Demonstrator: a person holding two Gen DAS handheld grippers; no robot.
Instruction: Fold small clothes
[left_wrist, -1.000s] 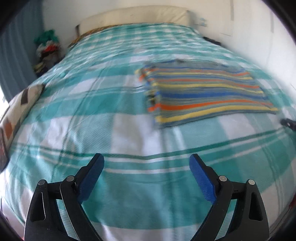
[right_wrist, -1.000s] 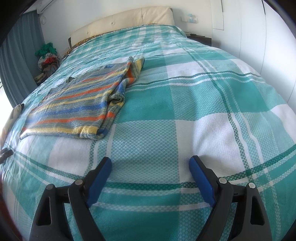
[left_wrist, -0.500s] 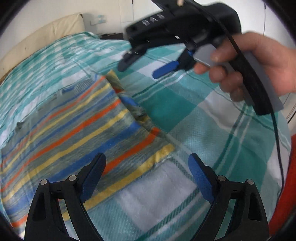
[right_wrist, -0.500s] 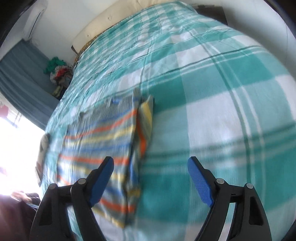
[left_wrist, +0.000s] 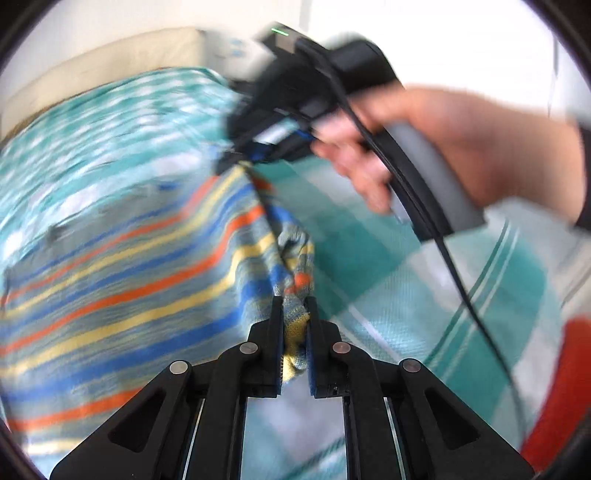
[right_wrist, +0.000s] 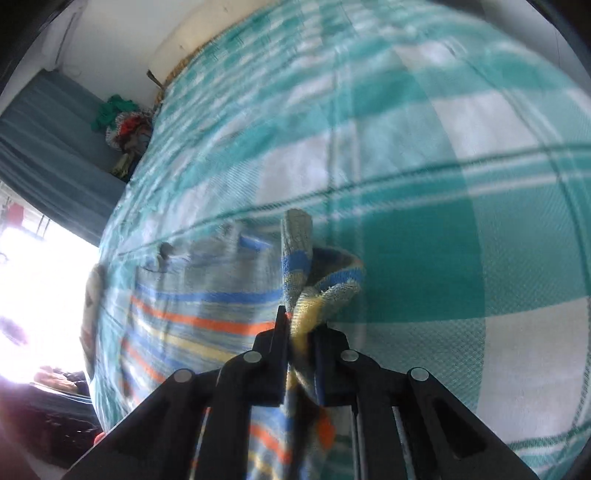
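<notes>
We have the whole bed (right_wrist: 424, 122) to work on, its teal-and-white checked cover spread wide and bare to the right of the garment, so there is ample room to carry an edge across; the headboard (left_wrist: 110, 62) and wall lie well beyond, and a heap of clothes (right_wrist: 123, 125) sits off the bed's far side, out of our way. The striped knit garment (left_wrist: 110, 266) lies flat on the cover toward the left, and we judge it light, soft and limp, likely to sag and bunch between two grips rather than hold a line, though its knit should not slip easily. Its right-hand edge is the place to hold, and both grippers are on it. The right gripper (right_wrist: 300, 332), whose jaws have just been closing, pinches the far corner; the left gripper (left_wrist: 294, 325), likewise just closed, clamps the near corner. The edge between them hangs puckered, so we should keep it taut.
</notes>
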